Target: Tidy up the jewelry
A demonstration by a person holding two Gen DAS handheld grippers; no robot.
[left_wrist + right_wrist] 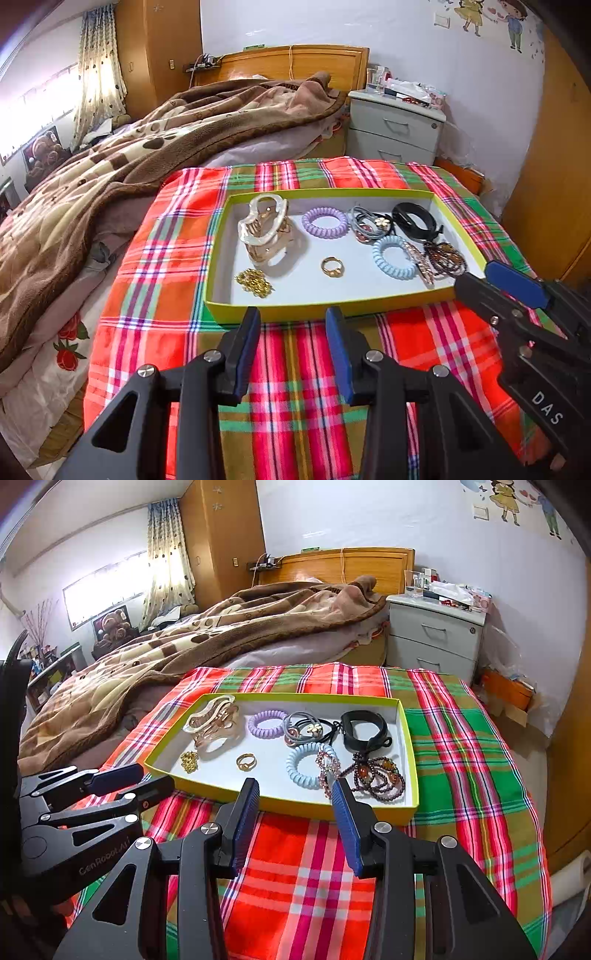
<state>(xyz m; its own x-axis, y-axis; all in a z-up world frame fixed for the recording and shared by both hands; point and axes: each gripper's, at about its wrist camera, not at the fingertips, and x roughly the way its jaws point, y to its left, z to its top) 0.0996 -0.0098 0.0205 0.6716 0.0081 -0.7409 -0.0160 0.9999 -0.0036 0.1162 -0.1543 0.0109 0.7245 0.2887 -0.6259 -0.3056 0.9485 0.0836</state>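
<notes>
Both the left gripper [293,325] and the right gripper [295,797] are held wide apart and empty before the yellow-rimmed tray [332,308] of jewelry on the plaid cloth [155,280]

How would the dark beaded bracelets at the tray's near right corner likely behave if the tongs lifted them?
The dark beaded bracelets lie as loose overlapping loops, so they would probably hang floppy and could come up tangled together. Round glossy beads may slip between flat pads. They also overlap the pink beaded piece, which might be dragged along inside the tray.
</notes>
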